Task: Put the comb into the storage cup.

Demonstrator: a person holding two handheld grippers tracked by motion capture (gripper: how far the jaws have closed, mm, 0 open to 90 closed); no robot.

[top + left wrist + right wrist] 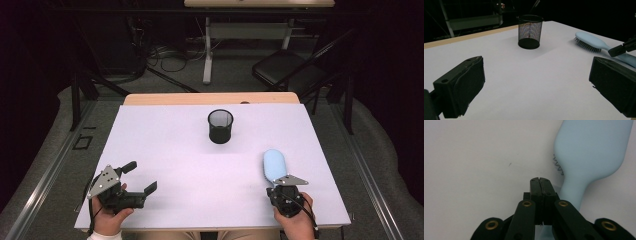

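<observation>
A light blue hairbrush [274, 164] lies bristles down on the white table top [175, 165] at the right, its handle toward the near edge. My right gripper [278, 183] is over that handle with its jaws shut against each other. In the right gripper view the closed tips [540, 180] sit above the handle of the hairbrush [591, 150], with nothing between them. My left gripper [140, 177] rests at the near left, open and empty. Its view shows the open gripper [536, 87], the hairbrush [589, 41] and a black mesh cup [530, 31].
The black mesh cup [220, 126] stands upright toward the far middle of the table. Beyond the table's wooden far edge [210, 98] are a folding chair [287, 70], desk legs and cables on the floor.
</observation>
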